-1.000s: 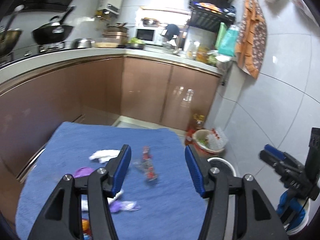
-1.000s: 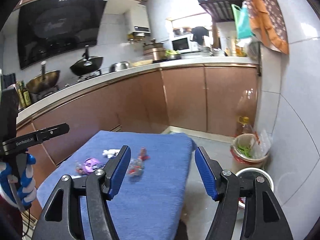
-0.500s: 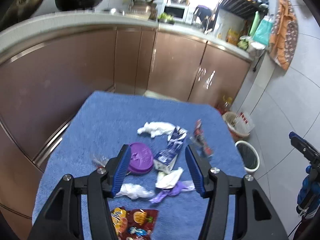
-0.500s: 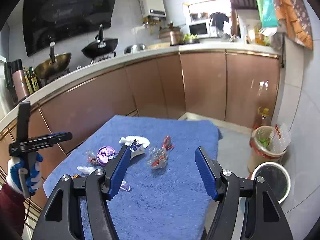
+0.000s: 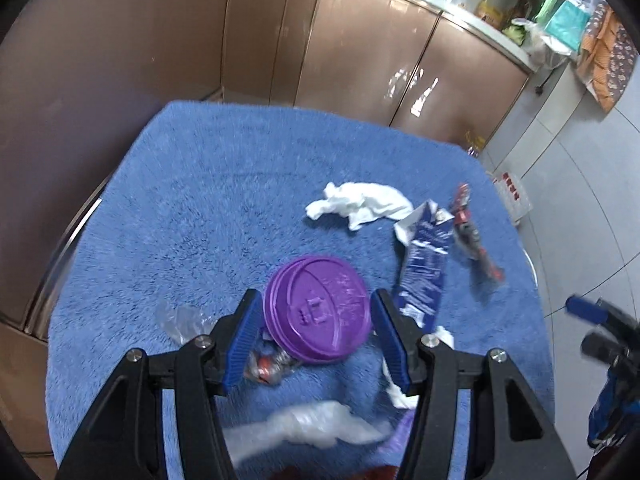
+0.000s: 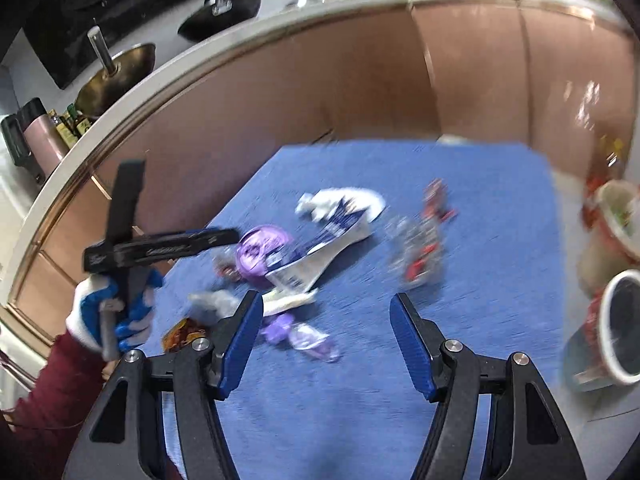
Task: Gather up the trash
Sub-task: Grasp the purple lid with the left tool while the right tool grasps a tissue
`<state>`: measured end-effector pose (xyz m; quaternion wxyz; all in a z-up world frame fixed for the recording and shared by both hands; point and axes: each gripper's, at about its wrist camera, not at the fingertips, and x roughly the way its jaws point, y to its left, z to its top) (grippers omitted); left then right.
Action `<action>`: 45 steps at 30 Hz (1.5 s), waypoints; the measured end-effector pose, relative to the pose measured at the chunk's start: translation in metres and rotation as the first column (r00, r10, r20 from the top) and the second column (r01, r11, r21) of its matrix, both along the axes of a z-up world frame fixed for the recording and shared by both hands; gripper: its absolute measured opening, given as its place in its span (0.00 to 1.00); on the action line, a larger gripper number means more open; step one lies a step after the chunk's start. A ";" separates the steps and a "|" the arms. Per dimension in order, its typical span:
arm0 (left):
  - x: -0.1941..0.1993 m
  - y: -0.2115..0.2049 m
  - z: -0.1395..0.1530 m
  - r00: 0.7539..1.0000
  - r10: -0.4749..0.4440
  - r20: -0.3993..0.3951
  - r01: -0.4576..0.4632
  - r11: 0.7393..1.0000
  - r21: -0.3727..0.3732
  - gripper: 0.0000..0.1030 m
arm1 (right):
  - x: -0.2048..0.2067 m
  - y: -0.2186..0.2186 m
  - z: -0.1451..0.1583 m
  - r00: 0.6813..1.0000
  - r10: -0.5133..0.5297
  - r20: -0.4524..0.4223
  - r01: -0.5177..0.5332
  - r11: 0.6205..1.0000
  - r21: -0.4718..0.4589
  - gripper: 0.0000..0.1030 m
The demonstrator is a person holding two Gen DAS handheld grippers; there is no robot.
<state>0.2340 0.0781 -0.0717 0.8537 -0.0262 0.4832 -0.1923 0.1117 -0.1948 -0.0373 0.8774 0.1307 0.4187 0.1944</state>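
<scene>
Trash lies scattered on a blue towel-covered table (image 5: 208, 200). A purple plastic lid (image 5: 316, 312) sits between the open fingers of my left gripper (image 5: 316, 340), which hovers over it. Nearby lie a white tissue (image 5: 360, 202), a blue-and-white carton wrapper (image 5: 424, 264), a red-and-clear wrapper (image 5: 474, 240), a clear plastic bag (image 5: 316, 428) and a crumpled can wrapper (image 5: 268, 368). My right gripper (image 6: 326, 344) is open and empty above the towel (image 6: 480, 220), near a purple wrapper (image 6: 296, 334). The lid (image 6: 260, 250) and the left gripper (image 6: 160, 246) show in the right wrist view.
Brown kitchen cabinets (image 5: 360, 48) curve around the table's far and left sides. A white-rimmed waste bin (image 6: 616, 324) and a food-filled bowl (image 6: 618, 212) stand on the floor to the right of the table. A snack packet (image 6: 184, 332) lies at the towel's near-left edge.
Both grippers have tilted down and moved closer to the table. My left gripper has come down so the purple lid now lies between its open fingers. The right view is motion-blurred.
</scene>
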 end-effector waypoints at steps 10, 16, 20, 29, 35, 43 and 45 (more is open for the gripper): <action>0.034 0.005 -0.038 0.992 -0.029 -0.121 0.028 1.000 -0.009 0.53 | 0.055 0.046 -0.061 0.971 0.071 -0.228 -0.032 0.985 0.171 0.57; 0.043 0.006 -0.041 0.988 -0.051 -0.143 0.044 0.998 -0.050 0.53 | 0.075 0.056 -0.085 0.948 0.073 -0.310 -0.002 0.975 0.223 0.47; 0.047 0.005 -0.042 0.986 -0.057 -0.154 0.047 0.997 -0.069 0.53 | 0.084 0.060 -0.099 0.936 0.075 -0.343 0.013 0.969 0.246 0.45; 0.047 0.010 -0.044 0.980 -0.054 -0.189 0.032 0.992 -0.120 0.53 | 0.092 0.066 -0.111 0.928 0.086 -0.362 0.012 0.965 0.261 0.38; 0.040 -0.003 -0.040 0.984 -0.073 -0.164 0.055 0.992 -0.111 0.51 | 0.102 0.070 -0.117 0.930 0.093 -0.357 0.011 0.961 0.278 0.20; 0.035 -0.012 -0.022 0.990 -0.095 -0.101 0.085 0.991 -0.103 0.28 | 0.104 0.061 -0.113 0.938 0.105 -0.329 -0.007 0.958 0.286 0.09; 0.033 -0.013 -0.021 0.991 -0.100 -0.091 0.092 0.991 -0.096 0.28 | 0.103 0.061 -0.112 0.939 0.109 -0.327 -0.012 0.958 0.287 0.09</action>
